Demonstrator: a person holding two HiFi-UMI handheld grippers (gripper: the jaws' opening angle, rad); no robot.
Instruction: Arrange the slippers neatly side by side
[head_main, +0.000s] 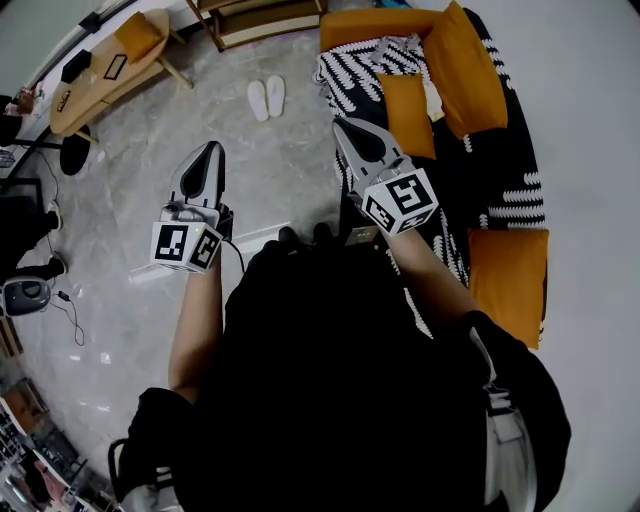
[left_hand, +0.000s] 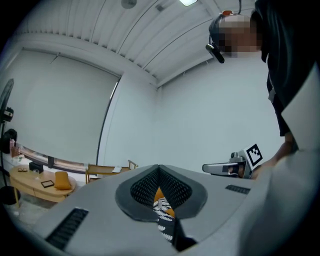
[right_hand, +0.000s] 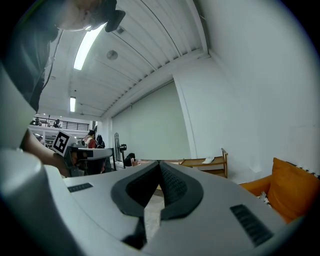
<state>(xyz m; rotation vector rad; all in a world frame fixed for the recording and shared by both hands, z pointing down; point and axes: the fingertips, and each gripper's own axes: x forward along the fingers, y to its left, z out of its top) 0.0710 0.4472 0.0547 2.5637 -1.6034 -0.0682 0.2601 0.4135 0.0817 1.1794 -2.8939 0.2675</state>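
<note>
A pale grey marbled floor (head_main: 260, 160) spreads beneath white walls (left_hand: 200, 110) and a ribbed white ceiling (right_hand: 150, 45) lit by a long strip light (right_hand: 88, 44). An orange sofa (head_main: 375, 25) with orange cushions (head_main: 462, 65) carries a black-and-white patterned throw (head_main: 350, 70). A low wooden rack (head_main: 270, 30) stands at the far side. A curved wooden table (head_main: 95, 85) bearing a yellow cushion (head_main: 138, 36) sits at the left.

Glossy stone floor (head_main: 290, 165); matt white slippers (head_main: 266, 98); wooden table (head_main: 95, 88).
</note>
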